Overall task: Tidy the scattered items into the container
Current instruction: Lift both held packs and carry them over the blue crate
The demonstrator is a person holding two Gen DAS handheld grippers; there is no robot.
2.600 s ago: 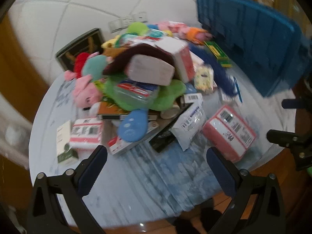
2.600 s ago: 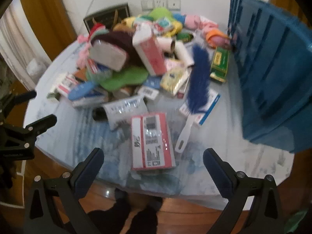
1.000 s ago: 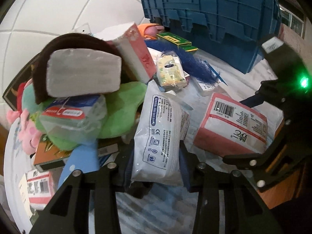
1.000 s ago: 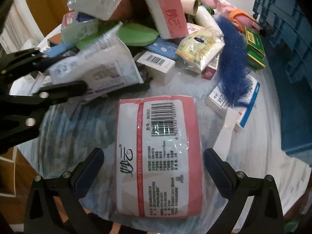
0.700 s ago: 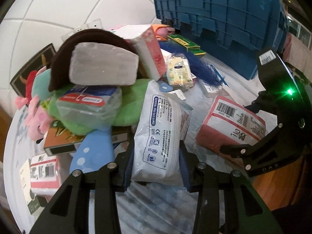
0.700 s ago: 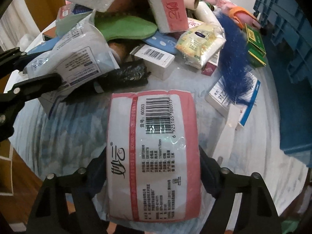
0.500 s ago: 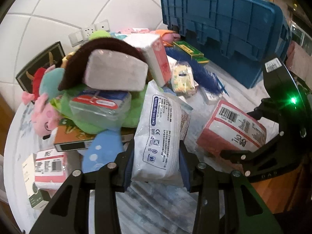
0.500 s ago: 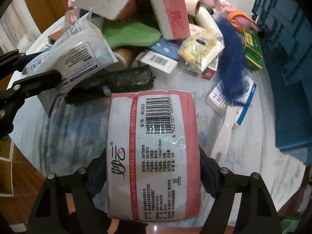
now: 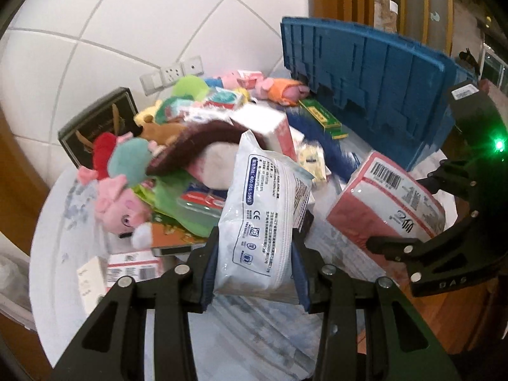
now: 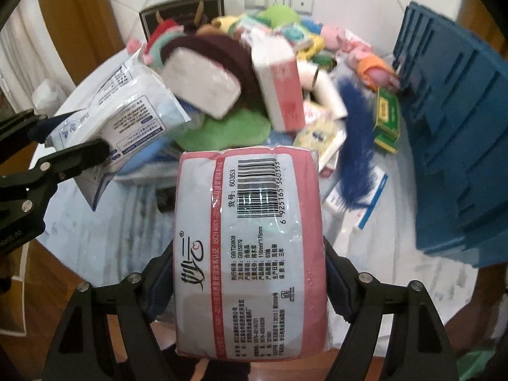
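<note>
Pink plastic fills your right view: your right gripper is clamped on the pink tissue pack, held up off the table; your left gripper pinches the white mask pouch, also lifted; the blue crate waits at three o'clock, tipped on its side; the toy pile sits at twelve.

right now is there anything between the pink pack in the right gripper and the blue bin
Nothing visible blocks it. The pink tissue pack is lifted clear in the right gripper; only the low blue duster lies on the table before the blue crate, whose near wall it must clear.
</note>
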